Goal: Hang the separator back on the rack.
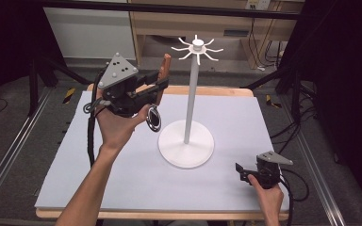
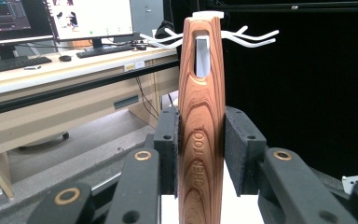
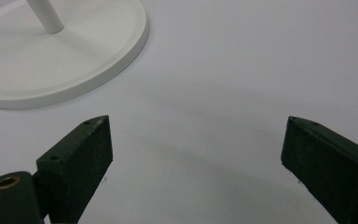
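A wooden-handled kitchen tool (image 1: 165, 64) is clamped upright in my left gripper (image 1: 160, 87), raised over the table's back left. Its black oval head (image 1: 154, 119) hangs below the jaws. In the left gripper view the handle (image 2: 201, 116) stands between both pads (image 2: 168, 140), and its hanging slot lines up with the top of the white stand (image 2: 256, 39). The stand (image 1: 193, 94) rises from a round base (image 1: 186, 146), with several hooks (image 1: 197, 47) at its top. My right gripper (image 1: 240, 168) rests low at the front right, open and holding nothing (image 3: 196, 149), with the base (image 3: 74, 51) ahead on its left.
A pale mat (image 1: 122, 179) covers the wooden table. A desk (image 2: 51, 74) with monitors and a keyboard stands behind. Black curtains hang at the right, and metal rails (image 1: 9, 155) run along the floor on both sides.
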Available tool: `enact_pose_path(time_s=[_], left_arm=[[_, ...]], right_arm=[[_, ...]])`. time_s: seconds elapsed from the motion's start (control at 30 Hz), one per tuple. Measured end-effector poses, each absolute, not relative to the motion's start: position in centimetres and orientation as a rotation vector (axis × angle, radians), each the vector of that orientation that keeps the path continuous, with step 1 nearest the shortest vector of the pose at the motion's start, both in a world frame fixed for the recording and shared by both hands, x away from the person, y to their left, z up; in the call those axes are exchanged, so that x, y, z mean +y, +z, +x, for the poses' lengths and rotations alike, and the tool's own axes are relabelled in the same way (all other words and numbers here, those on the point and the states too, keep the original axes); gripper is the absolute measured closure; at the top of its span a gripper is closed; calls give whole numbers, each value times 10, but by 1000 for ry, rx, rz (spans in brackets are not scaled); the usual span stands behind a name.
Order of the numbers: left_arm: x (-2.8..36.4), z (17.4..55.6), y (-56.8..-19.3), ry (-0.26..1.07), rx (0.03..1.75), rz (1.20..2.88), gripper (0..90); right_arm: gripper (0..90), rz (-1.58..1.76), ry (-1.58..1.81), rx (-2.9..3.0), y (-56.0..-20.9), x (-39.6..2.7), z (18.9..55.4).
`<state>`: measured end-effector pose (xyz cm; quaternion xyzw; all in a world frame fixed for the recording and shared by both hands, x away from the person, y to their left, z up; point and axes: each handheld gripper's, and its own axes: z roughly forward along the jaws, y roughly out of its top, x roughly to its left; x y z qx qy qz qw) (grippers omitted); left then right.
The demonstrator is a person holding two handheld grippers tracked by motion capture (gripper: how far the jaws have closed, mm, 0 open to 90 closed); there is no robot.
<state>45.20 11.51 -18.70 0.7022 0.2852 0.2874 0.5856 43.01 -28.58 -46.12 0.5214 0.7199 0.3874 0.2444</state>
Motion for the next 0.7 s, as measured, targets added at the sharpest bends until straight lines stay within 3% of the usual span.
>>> enact_pose_path(time_s=[0.7], left_arm=[[101, 458, -184, 664, 668, 1655, 679]], right_arm=[[93, 1424, 1058, 1967, -461, -287, 430]])
